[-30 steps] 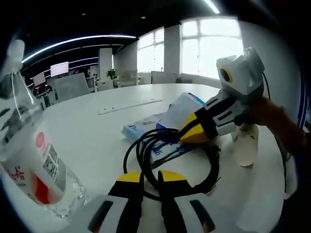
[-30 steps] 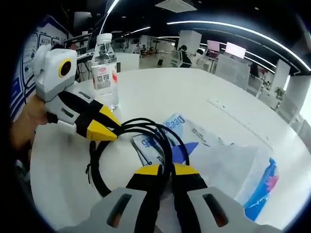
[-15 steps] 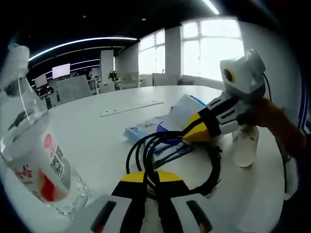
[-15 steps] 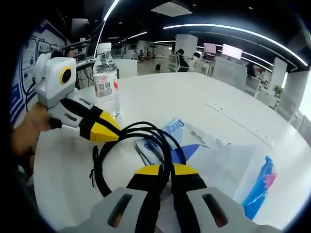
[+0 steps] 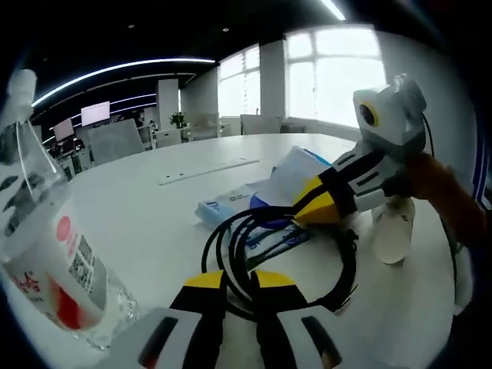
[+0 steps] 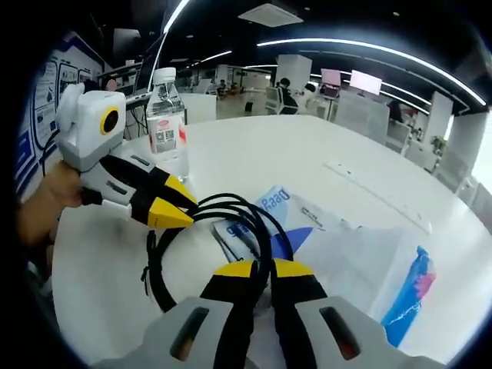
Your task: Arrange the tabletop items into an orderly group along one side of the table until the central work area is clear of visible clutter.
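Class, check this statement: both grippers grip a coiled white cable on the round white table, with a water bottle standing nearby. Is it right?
Not quite: the cable is black, not white, as the right gripper view shows. The rest holds: the left gripper and right gripper both grip it on the white table, with the water bottle standing nearby.

Coiled cable [image 5: 280,254] mid-frame on the surface [image 5: 154,215], overlapping packets [image 5: 238,206] behind it, bottle [image 5: 38,254] at lower left, small bottle [image 5: 392,234] right.
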{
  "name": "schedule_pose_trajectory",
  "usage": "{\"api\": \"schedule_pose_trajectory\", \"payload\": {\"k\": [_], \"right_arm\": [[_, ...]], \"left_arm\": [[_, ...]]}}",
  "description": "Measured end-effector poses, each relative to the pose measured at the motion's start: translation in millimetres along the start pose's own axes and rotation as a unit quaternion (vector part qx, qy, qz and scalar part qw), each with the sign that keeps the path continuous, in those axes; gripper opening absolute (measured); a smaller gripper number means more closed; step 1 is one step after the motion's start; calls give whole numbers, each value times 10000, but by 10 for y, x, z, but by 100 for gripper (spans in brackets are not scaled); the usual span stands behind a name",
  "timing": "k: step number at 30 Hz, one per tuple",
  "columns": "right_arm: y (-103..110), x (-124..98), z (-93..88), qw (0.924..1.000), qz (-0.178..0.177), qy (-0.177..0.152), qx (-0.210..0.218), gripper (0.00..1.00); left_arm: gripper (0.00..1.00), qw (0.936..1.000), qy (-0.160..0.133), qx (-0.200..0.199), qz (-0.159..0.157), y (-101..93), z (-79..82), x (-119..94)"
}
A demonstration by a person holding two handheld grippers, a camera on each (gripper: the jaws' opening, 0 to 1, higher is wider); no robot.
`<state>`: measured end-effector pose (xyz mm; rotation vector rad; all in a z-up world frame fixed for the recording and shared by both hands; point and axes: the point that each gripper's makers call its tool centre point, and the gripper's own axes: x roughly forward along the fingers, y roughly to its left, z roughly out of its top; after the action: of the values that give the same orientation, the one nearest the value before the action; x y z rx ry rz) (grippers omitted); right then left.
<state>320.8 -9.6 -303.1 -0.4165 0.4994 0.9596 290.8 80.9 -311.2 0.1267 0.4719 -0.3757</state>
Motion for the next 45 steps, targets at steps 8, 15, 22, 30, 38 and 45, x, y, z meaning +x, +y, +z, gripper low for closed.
{"api": "schedule_pose_trajectory", "payload": {"k": [8,15,22,30,38,45], "right_arm": [[7,-2,-8,10000,-8,8,-35,5],[-47,24,19,10000,15,12,-55,4],[-36,23,24,10000,29,-3,-54,4],[19,9,19,10000,69,-28,-44,4],[65,-29,17,9999,128,-115,5,4],[95,-84,52,9997,109,-207,-17,3]], "left_arm": [[17,9999,40,114,4,4,5,42],[20,9996,138,234,2,-9,31,139],[19,9993,177,318,30,-25,51,167],[12,9989,222,415,47,-29,58,204],[7,9988,160,453,79,-48,86,165],[6,9986,22,517,123,-76,158,40]]}}
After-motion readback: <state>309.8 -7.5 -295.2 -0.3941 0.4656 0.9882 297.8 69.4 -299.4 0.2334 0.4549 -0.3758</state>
